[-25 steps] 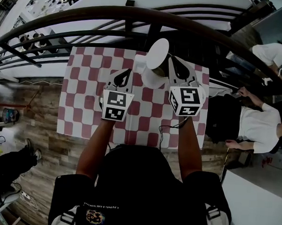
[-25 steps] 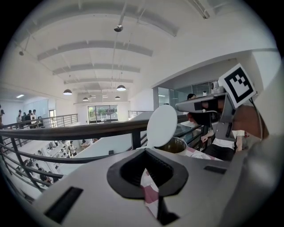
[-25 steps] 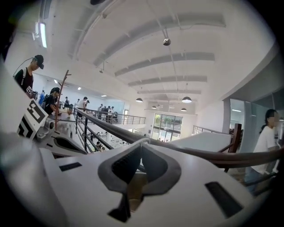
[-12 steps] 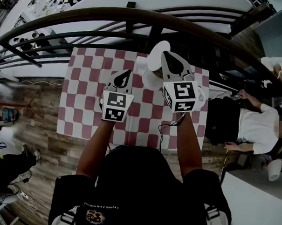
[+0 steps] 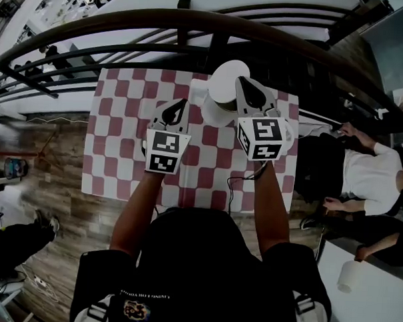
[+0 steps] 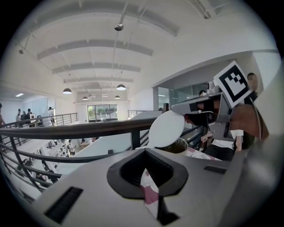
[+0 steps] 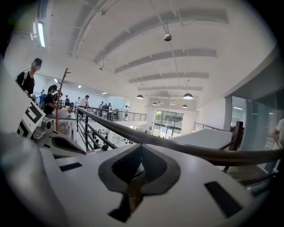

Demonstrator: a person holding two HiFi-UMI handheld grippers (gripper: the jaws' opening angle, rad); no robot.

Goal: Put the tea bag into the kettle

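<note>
The white kettle (image 5: pixel 214 109) stands at the far middle of the checkered table (image 5: pixel 116 140) with its round lid (image 5: pixel 226 81) tipped open. My right gripper (image 5: pixel 245 84) hangs over the kettle's mouth, jaws shut. In the right gripper view a tan strip, the tea bag (image 7: pixel 133 188), sits pinched in the slot behind the right gripper's (image 7: pixel 141 147) tips. My left gripper (image 5: pixel 179 104) hovers just left of the kettle, shut and holding nothing. The left gripper view shows the open lid (image 6: pixel 165 129), the kettle's brownish inside (image 6: pixel 179 145) and the right gripper (image 6: pixel 177 107) above it.
A dark curved railing (image 5: pixel 127 20) runs just beyond the table's far edge, with a drop behind it. People (image 5: pixel 367 177) sit close to the table's right side. Wood floor (image 5: pixel 60 184) lies to the left.
My right gripper has shifted a little left and farther out, over the kettle's open mouth. The left gripper has stayed where it was.
</note>
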